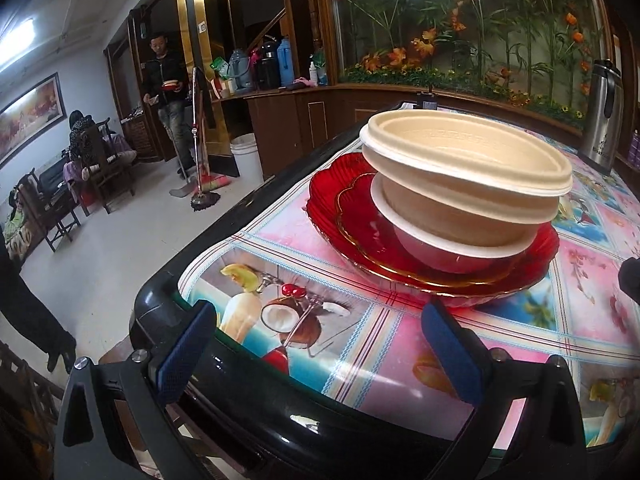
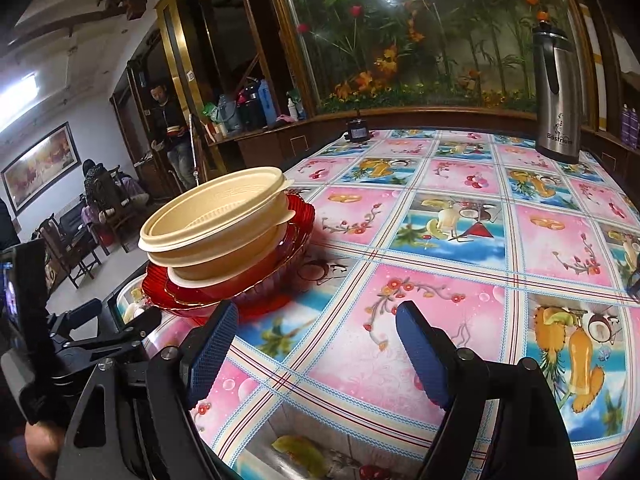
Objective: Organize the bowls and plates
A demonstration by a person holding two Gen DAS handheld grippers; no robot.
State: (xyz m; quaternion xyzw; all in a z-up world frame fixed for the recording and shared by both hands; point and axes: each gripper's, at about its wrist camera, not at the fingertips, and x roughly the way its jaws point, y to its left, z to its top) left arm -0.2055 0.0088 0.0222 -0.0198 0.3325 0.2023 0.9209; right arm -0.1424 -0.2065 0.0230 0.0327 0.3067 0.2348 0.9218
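A table with a glossy black rounded rim (image 1: 168,304) carries a plastic cloth (image 2: 460,184) printed in pink and blue squares of fruit and flowers. Near its left edge a large red ribbed glass plate (image 1: 320,196) rests directly on the cloth and bears the rest of the stack. At the far right stands 1 tall steel flask with a black handle (image 2: 558,92), upright. A small dark object (image 2: 357,131) sits at the far edge.

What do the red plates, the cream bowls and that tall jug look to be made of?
Red plates: glossy see-through glass or plastic, ribbed, one with a gold rim.
Cream bowls: matte, thin-lipped, probably disposable plastic or pulp.
Tall jug: brushed steel sheen, black lid and handle, likely plastic.
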